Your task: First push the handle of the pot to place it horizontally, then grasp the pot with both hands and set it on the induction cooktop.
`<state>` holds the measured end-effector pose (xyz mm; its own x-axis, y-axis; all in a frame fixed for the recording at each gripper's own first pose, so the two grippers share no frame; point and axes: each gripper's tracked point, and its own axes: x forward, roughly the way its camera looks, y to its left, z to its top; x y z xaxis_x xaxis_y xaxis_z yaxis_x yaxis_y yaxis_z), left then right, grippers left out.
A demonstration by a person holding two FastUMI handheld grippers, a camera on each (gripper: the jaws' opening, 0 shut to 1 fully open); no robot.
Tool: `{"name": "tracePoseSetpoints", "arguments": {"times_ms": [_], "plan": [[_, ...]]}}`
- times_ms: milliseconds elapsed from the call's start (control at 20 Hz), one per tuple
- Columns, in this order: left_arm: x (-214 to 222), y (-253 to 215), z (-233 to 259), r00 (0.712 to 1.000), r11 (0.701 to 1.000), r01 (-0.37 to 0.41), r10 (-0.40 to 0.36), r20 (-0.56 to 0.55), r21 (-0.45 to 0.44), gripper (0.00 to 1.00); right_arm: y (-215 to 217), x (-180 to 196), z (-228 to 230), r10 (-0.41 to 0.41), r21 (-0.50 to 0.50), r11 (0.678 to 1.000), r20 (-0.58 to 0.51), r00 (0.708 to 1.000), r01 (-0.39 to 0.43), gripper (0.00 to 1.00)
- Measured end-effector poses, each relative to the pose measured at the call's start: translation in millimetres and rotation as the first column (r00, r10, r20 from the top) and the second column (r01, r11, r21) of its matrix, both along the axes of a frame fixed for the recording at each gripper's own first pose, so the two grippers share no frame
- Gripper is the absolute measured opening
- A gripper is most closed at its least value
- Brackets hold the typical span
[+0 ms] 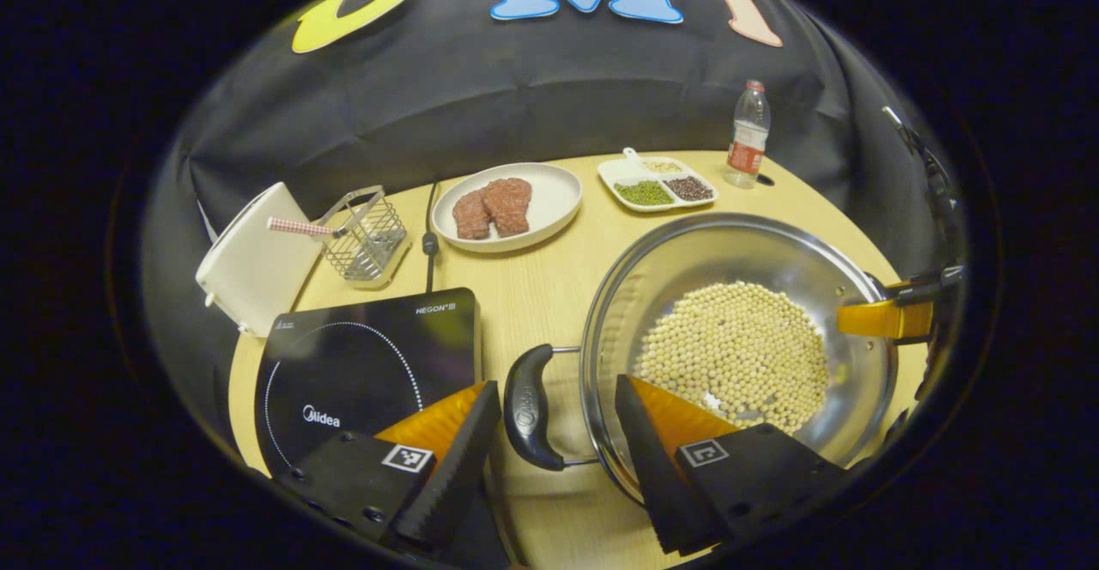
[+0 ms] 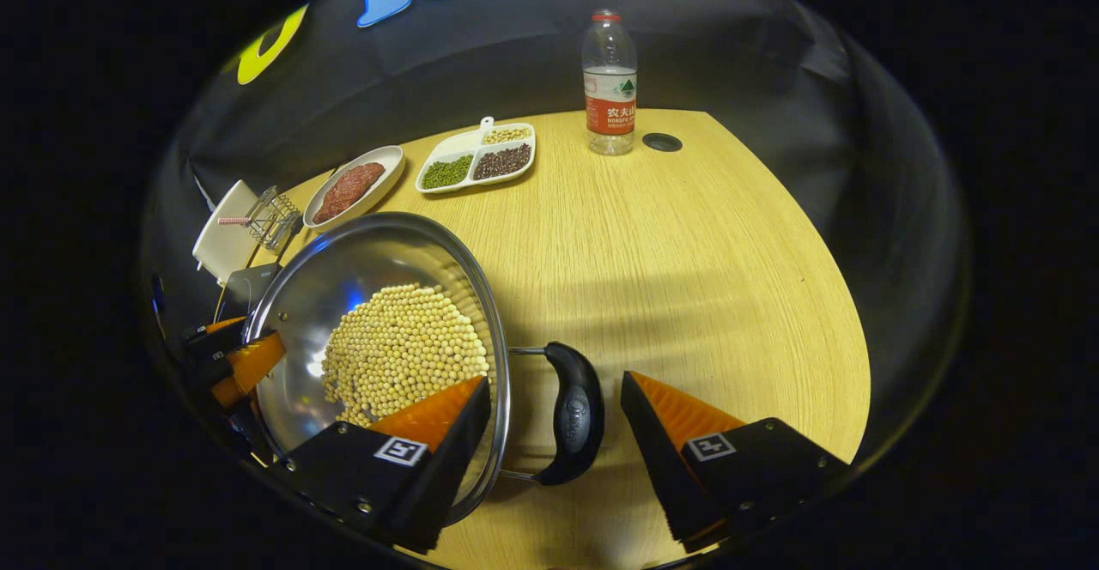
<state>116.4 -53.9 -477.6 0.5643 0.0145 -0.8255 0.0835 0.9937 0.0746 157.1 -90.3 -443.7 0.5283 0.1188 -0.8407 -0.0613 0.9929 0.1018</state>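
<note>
A steel pot [image 1: 687, 244] holding soybeans [image 1: 738, 347] stands on the wooden table just right of the black induction cooktop [image 1: 369, 364]. My left gripper [image 1: 556, 385] is open and straddles the pot's left black handle [image 1: 526, 407]; its right finger reaches over the rim. In the right gripper view the pot [image 2: 343, 261] is at the left, and my right gripper [image 2: 554, 381] is open around the other black handle [image 2: 577, 415], with its left finger over the rim. Neither handle is pinched. Each gripper also appears across the pot: the right gripper [image 1: 884, 317] and the left gripper [image 2: 245, 360].
Behind the cooktop are a white box [image 1: 249, 261] and a wire basket [image 1: 367, 235]. A plate [image 1: 554, 201] with meat, a divided dish [image 1: 620, 171] of beans and a water bottle [image 1: 749, 134] line the back. A cable [image 1: 429, 239] runs to the cooktop.
</note>
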Motion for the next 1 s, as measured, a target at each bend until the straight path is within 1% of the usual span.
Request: {"name": "tracePoseSetpoints", "arguments": {"times_ms": [50, 100, 150, 200, 250, 350, 450, 500, 550, 700, 850, 900, 1000], "plan": [[0.0, -2.6, -2.7, 1.000, 1.000, 0.005, -0.006, -0.008, -0.011, 0.90, 1.2, -1.9, 1.2, -0.004, 0.014, 1.000, -0.011, 1.000, 0.004, 0.88], [0.6, -5.2, -3.3, 1.000, 1.000, 0.011, -0.011, -0.010, -0.011, 0.84, 4.0, -1.7, -1.4, -0.017, 0.028, 0.999, -0.022, 1.000, 0.018, 0.88], [3.1, -4.8, -3.9, 1.000, 1.000, 0.022, -0.022, -0.011, 0.004, 0.77, 5.5, -2.5, -8.4, -0.020, 0.042, 0.999, -0.036, 0.999, 0.022, 0.73], [3.8, -4.8, -5.6, 0.999, 0.999, 0.036, -0.036, -0.009, 0.012, 0.80, 13.0, -4.7, -14.6, -0.021, 0.074, 0.997, -0.055, 0.998, 0.025, 0.77], [5.2, -4.5, -6.4, 0.999, 0.999, 0.042, -0.042, -0.011, 0.014, 0.77, 12.4, -4.6, -8.2, -0.039, 0.075, 0.996, -0.061, 0.997, 0.043, 0.65], [3.9, -5.4, -4.9, 0.999, 0.999, 0.037, -0.037, -0.015, -0.002, 0.75, 10.0, -4.0, -9.6, -0.054, 0.067, 0.996, -0.064, 0.996, 0.059, 0.63], [2.3, -5.2, -4.3, 0.999, 0.999, 0.042, -0.043, -0.018, -0.014, 0.73, 10.8, -2.8, -7.1, -0.075, 0.065, 0.995, -0.062, 0.995, 0.079, 0.63], [3.3, -5.2, -4.1, 0.999, 0.999, 0.044, -0.044, -0.019, -0.019, 0.73, 11.4, -4.6, -10.3, -0.077, 0.070, 0.994, -0.075, 0.994, 0.083, 0.56], [3.7, -5.1, -3.6, 0.999, 0.999, 0.040, -0.041, -0.020, -0.028, 0.67, 11.4, -3.0, -9.3, -0.073, 0.070, 0.995, -0.068, 0.995, 0.077, 0.60], [4.4, -5.6, -1.6, 1.000, 0.997, 0.022, -0.023, -0.018, -0.070, 0.63, 11.7, -2.8, -10.1, -0.074, 0.061, 0.995, -0.064, 0.995, 0.078, 0.60], [3.6, -4.0, -2.6, 0.999, 0.996, 0.025, -0.027, -0.027, -0.082, 0.59, 14.6, -5.9, -8.6, -0.073, 0.048, 0.996, -0.060, 0.996, 0.075, 0.60], [3.7, -4.2, -2.8, 0.999, 0.996, 0.021, -0.024, -0.033, -0.084, 0.63, 15.3, -7.2, -7.1, -0.071, 0.046, 0.996, -0.061, 0.996, 0.074, 0.60], [4.9, -6.9, -4.0, 0.999, 0.996, 0.016, -0.020, -0.036, -0.089, 0.63, 16.4, -6.7, -5.5, -0.073, 0.041, 0.996, -0.056, 0.996, 0.076, 0.60]]}}
